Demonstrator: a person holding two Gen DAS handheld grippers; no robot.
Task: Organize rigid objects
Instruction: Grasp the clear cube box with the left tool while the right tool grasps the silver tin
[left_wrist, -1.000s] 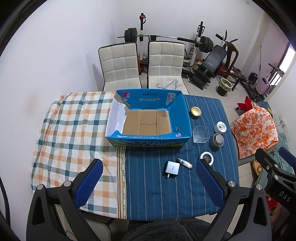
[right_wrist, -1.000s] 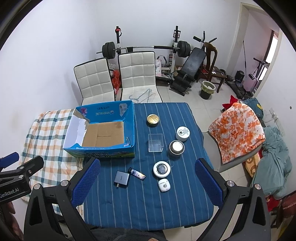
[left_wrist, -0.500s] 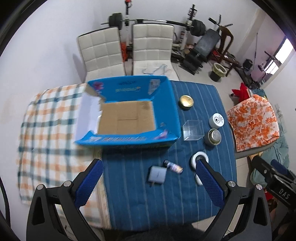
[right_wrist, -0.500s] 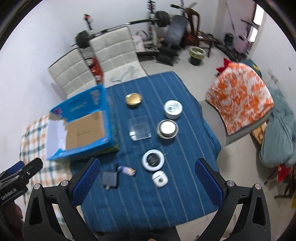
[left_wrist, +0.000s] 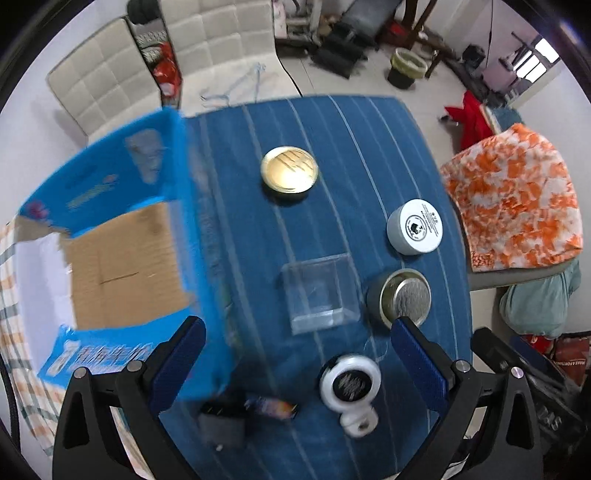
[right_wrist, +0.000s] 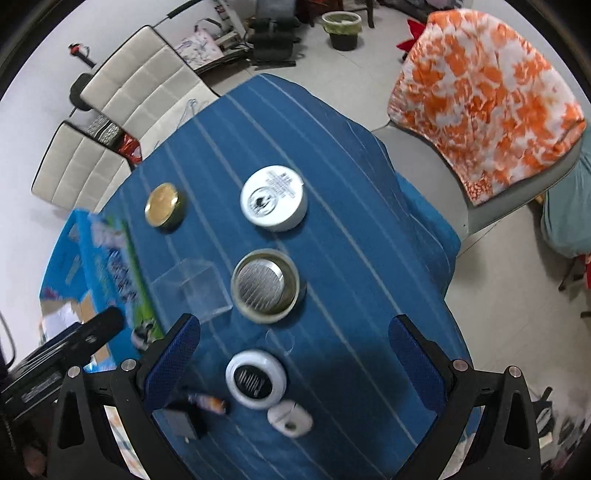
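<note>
An open blue cardboard box (left_wrist: 110, 258) lies on the table's left; it shows in the right wrist view (right_wrist: 107, 258) too. On the blue striped cloth lie a gold tin (left_wrist: 290, 173) (right_wrist: 162, 208), a white round jar (left_wrist: 415, 227) (right_wrist: 273, 197), a clear plastic box (left_wrist: 319, 291) (right_wrist: 192, 288), an open metal tin (left_wrist: 402, 297) (right_wrist: 264, 290), a white-and-black round case (left_wrist: 349, 382) (right_wrist: 255, 378), a small white object (right_wrist: 290, 419), a small printed tube (left_wrist: 271, 406) (right_wrist: 207, 402) and a grey adapter (left_wrist: 223, 424) (right_wrist: 183, 421). My left gripper (left_wrist: 295, 365) and right gripper (right_wrist: 291, 362) are open and empty above them.
Two white padded chairs (left_wrist: 155, 66) stand behind the table. A chair with an orange-and-white cover (right_wrist: 487, 92) stands at the right. Gym gear and a bin (left_wrist: 406, 68) are on the floor beyond. A checked cloth (left_wrist: 14, 332) covers the table's left part.
Both grippers have moved forward and down toward the objects on the blue cloth, which now look much larger. Both stay open and empty.
</note>
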